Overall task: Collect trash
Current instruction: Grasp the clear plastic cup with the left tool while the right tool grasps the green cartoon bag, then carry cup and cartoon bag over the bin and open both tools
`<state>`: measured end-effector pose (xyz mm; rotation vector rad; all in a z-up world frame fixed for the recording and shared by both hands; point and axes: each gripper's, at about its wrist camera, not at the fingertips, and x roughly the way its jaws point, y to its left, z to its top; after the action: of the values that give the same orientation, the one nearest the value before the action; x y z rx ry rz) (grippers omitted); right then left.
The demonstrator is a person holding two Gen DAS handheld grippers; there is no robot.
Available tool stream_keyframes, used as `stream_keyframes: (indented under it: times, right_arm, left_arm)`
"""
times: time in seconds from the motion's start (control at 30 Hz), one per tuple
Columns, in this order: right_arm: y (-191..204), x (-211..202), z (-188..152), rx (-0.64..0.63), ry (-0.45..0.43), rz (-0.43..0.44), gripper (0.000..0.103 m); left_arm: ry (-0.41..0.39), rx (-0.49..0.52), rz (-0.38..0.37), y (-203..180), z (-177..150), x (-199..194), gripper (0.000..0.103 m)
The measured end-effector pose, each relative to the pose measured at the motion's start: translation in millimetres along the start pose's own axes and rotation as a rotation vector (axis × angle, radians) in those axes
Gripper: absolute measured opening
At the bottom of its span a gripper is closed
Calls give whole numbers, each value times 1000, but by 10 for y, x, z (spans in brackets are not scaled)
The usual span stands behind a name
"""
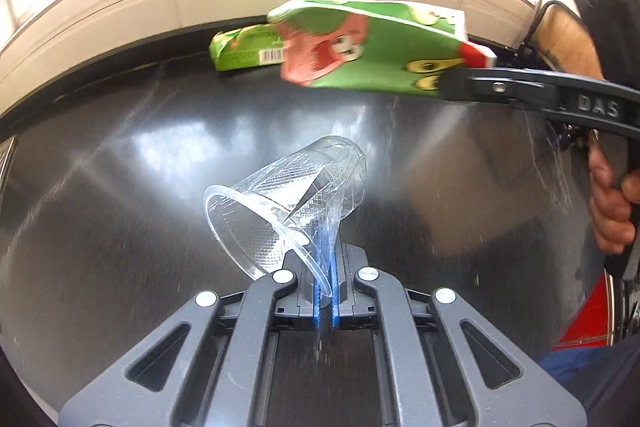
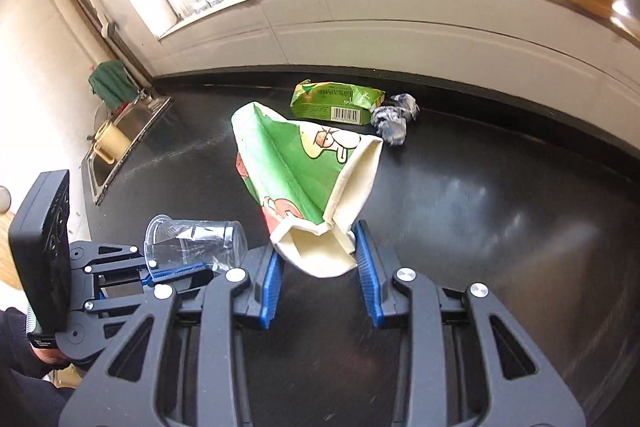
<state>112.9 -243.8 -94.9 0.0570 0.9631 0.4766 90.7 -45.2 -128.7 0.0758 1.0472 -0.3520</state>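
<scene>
Over the black counter (image 2: pixel 480 187) | left gripper (image 1: pixel 325 263) jaws pinching clear cup (image 1: pixel 288 203) | right gripper (image 2: pixel 320 267) jaws part-open, clasping green carton (image 2: pixel 304 171)

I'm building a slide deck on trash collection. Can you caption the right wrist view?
Right tongs grip a green carton; left tongs hold a clear plastic cup.

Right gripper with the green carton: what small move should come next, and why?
Probably carry the green carton off the counter toward wherever trash is collected; no bin is in view. The right gripper already holds it lifted, the left gripper pinches the clear cup, and both are full.
</scene>
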Motion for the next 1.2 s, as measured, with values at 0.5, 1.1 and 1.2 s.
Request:
stream_keyframes:
  times: [0.5,1.1,1.2]
  right_arm:
    - [368,-349,-603,52,-31,-57,35]
    - [2297,481,-416,-347,121,263,35]
    - [2728,667,-497,-426,172,324,35]
  left_arm:
    - [-15,-8,54,244,-487,-425,3]
    - [-97,-404,360,1464,-1642,-1495,3]
    - [-86,-510,420,1697,-2045,-1696,3]
